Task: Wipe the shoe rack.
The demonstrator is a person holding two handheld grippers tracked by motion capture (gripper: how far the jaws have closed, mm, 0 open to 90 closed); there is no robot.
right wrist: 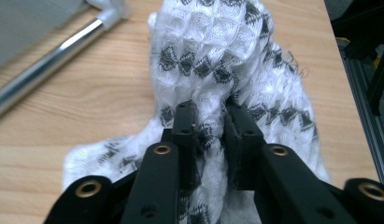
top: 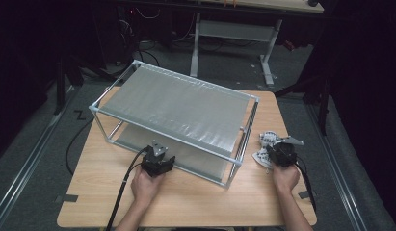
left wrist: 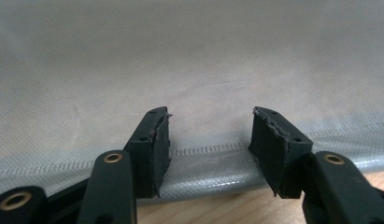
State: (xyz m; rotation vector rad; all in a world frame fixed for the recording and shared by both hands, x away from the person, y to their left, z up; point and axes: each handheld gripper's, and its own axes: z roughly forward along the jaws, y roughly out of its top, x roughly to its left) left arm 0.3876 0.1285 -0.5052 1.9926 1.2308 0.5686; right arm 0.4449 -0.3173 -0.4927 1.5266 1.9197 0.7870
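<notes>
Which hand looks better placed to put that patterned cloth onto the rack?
Right. The right gripper already pinches the cloth beside the rack. The left gripper hangs open at the lower shelf's edge.

A light wooden table carries a two-tier rack with a metal-tube frame and grey fabric shelves, set at an angle across the tabletop. Just right of the rack, near the table's right edge, lies a crumpled white cloth with a dark pattern.

Knitted white cloth, matt grey fabric shelf, shiny metal frame, wooden table.
</notes>
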